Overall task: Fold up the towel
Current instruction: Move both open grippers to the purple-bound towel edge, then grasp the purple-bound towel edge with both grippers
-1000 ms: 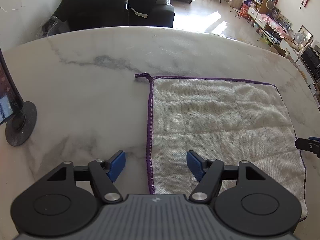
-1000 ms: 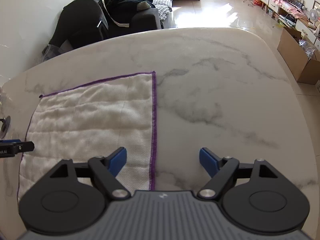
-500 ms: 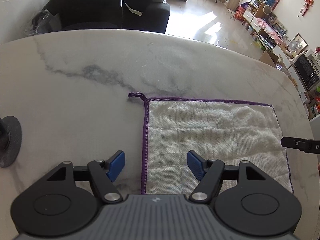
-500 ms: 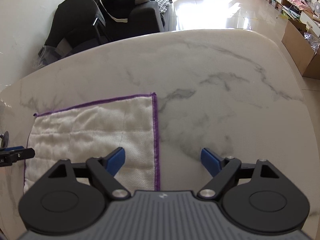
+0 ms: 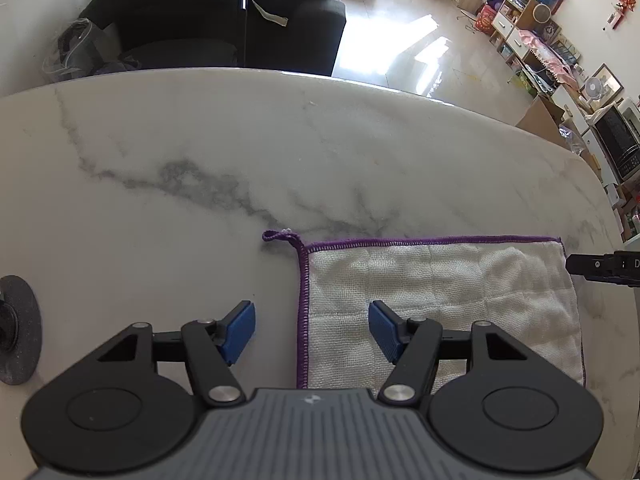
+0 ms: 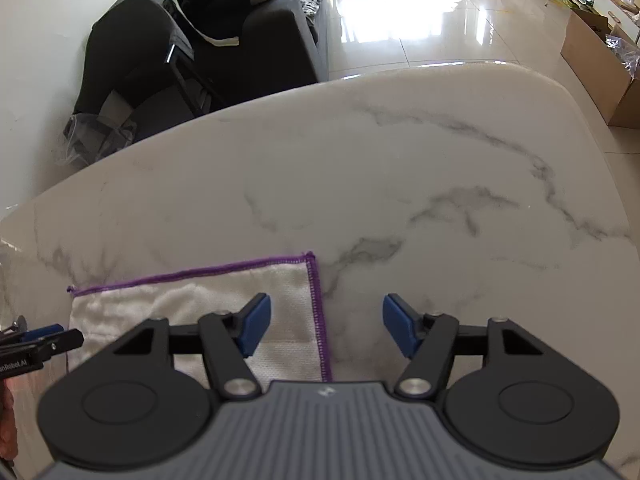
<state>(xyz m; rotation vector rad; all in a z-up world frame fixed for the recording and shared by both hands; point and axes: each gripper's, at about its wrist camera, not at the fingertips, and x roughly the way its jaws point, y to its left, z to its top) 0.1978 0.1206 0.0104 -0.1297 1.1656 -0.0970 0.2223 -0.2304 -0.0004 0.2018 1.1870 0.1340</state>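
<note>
1. A white waffle-weave towel with purple stitched edging lies flat on a white marble table with grey veining. It fills the lower right of the left wrist view and the lower left of the right wrist view.
2. A small purple hanging loop sticks out from the towel's far left corner, just left of centre in the left wrist view, and rests on the bare marble.
3. The left gripper, at the bottom centre of its view, has its blue-padded fingers wide apart and holds nothing. They straddle the towel's left purple edge: one pad over the marble, the other over the cloth (whether either touches the surface cannot be told).
4. The right gripper, at the bottom centre of its view, is likewise spread and empty. Its left pad is over the towel and its right pad over the marble, with the towel's right edge between them.
5. Each gripper's black tip shows at the side of the other's view: at the right edge of the left wrist view and the lower left edge of the right wrist view.
6. A dark round base sits on the table at the lower left edge of the left wrist view.
7. Beyond the table's far rim a dark sofa piled with clothes occupies the upper left of both views, and a cardboard box stands on the glossy floor at upper right.
</note>
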